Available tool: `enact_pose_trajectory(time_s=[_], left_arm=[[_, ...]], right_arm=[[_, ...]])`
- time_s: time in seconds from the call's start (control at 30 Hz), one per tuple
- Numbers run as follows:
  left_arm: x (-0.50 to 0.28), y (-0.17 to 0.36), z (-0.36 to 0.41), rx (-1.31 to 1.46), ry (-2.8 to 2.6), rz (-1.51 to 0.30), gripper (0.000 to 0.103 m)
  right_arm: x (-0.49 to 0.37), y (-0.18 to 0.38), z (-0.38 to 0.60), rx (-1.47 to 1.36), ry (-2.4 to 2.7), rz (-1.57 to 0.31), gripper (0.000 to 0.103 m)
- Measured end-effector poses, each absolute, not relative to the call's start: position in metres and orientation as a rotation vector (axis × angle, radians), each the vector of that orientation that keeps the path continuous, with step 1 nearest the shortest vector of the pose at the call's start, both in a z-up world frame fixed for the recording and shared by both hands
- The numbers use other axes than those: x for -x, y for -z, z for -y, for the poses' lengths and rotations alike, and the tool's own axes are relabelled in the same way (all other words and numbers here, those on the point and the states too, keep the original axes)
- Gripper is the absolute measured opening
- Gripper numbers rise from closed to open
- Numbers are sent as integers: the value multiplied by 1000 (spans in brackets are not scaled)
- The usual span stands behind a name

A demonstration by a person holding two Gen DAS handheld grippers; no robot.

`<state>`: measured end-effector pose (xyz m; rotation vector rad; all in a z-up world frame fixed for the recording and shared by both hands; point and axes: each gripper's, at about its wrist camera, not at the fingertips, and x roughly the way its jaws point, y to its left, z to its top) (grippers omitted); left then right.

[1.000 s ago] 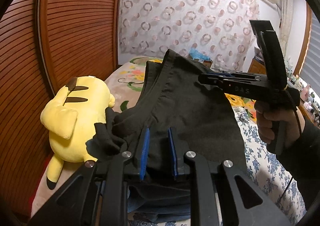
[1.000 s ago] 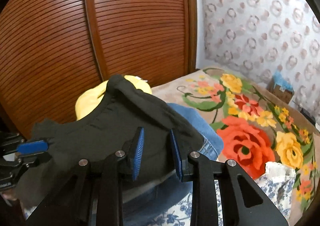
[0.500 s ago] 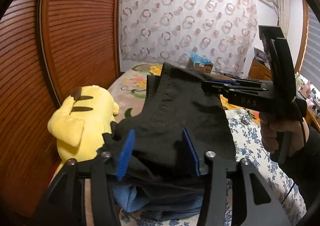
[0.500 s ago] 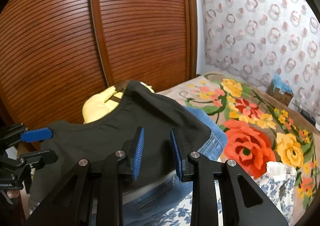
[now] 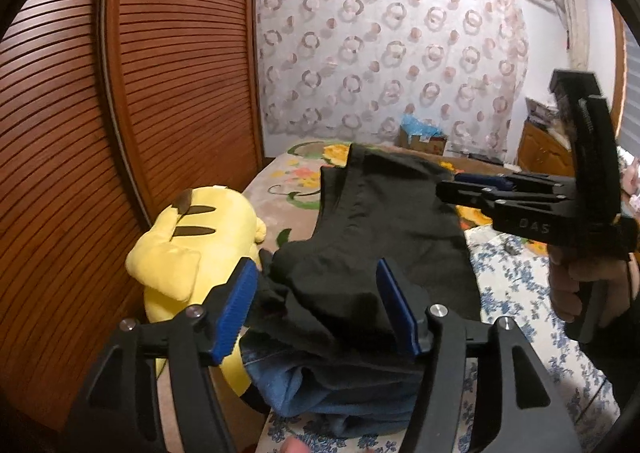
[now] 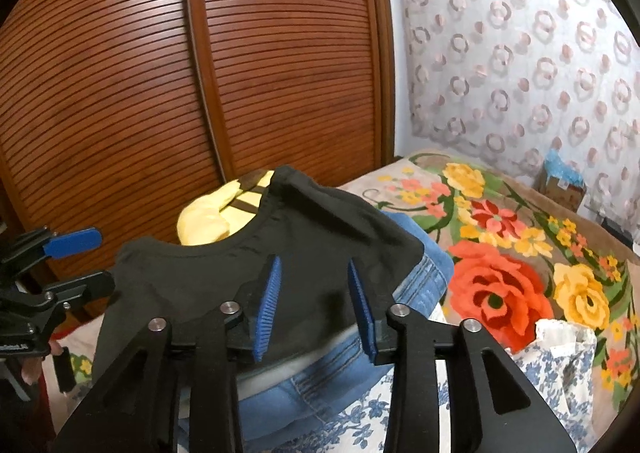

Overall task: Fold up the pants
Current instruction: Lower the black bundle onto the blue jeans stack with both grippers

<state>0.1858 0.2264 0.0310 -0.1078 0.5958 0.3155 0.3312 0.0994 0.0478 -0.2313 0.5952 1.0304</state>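
Note:
The folded black pants [image 5: 380, 229] lie on top of a stack of folded blue jeans [image 5: 332, 393] on the bed. They also show in the right wrist view [image 6: 248, 269], over the jeans [image 6: 424, 269]. My left gripper [image 5: 316, 309] is open, its blue pads wide apart at the near edge of the black pants, not pinching them. My right gripper [image 6: 314, 305] is open too, its pads apart over the other edge. Each gripper shows in the other's view: the right one [image 5: 472, 185], the left one [image 6: 80, 257].
A yellow plush toy [image 5: 196, 245] lies against the brown slatted wardrobe doors [image 5: 120, 133] left of the stack. The bed has a floral blanket [image 6: 512, 253] and a blue-flowered sheet [image 5: 520, 293]. A patterned curtain [image 5: 380, 65] hangs behind. A cardboard box [image 5: 422, 139] stands at the far end.
My left gripper was shut on the black pants a second ago; it has opened wide and let go. My right gripper has opened as well. The pants now rest on the jeans.

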Motion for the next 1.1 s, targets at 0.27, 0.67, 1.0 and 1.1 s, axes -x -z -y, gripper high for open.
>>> enact_pose_trajectory(time_s=[0.27, 0.67, 1.0, 1.1], left_arm=[[-187, -26, -224, 163, -320, -619, 62], [-174, -23, -216, 178, -333, -609, 62], [-162, -26, -212, 171, -337, -602, 64], [-157, -27, -209, 166, -335, -604, 65]], right_arm=[[-316, -48, -98, 227, -1027, -583, 55], [-296, -48, -83, 188, -996, -572, 89], [-277, -50, -71, 196, -971, -564, 90], [-270, -50, -65, 193, -960, -564, 90]])
